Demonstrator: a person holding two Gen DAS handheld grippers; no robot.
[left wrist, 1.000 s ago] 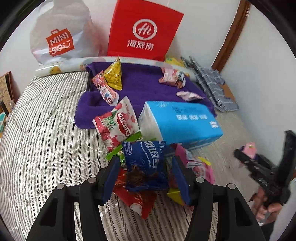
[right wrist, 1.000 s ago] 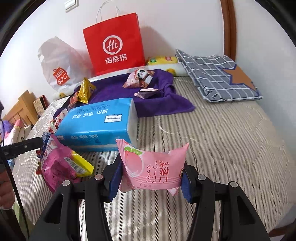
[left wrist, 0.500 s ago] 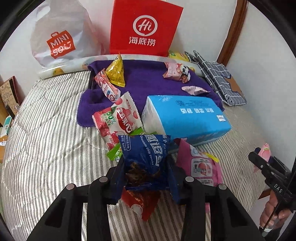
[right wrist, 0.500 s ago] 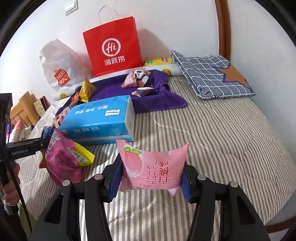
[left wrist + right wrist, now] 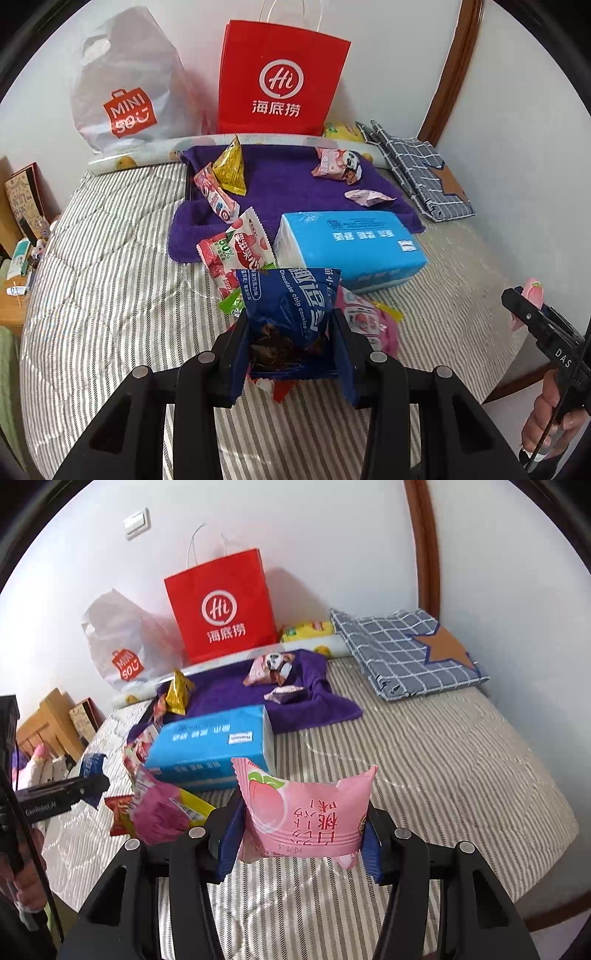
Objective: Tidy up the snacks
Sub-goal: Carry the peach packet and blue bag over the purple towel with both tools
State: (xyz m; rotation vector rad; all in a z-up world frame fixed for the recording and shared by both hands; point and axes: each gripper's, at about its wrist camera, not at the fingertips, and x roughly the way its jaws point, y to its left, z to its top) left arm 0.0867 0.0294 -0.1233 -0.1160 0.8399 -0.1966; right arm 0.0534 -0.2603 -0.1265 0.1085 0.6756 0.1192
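Left wrist view: your left tongs [image 5: 291,354] have just been closing and are now clamped on the blue cookie pack [image 5: 290,306], pads on both side edges, so the pack stands upright and can't slip. It sits above the near snack pile: red fruit pack [image 5: 236,254] far-left of it, pink pouch [image 5: 369,321] just right. That pile lies on the striped bed [image 5: 110,288] beside the blue tissue pack [image 5: 351,247]. Purple towel [image 5: 288,173] further back carries the yellow pyramid pack [image 5: 231,166] etc., prob. the sorting spot.

Right wrist view: your right tongs [image 5: 301,834] are clamped on the pink peach pack [image 5: 303,812], held by its short ends, level, clear of the bed. Red bag [image 5: 221,605] stands at the far wall, mouth up, w/ the white bag [image 5: 122,642] left of it; either may be the drop point, can't tell.
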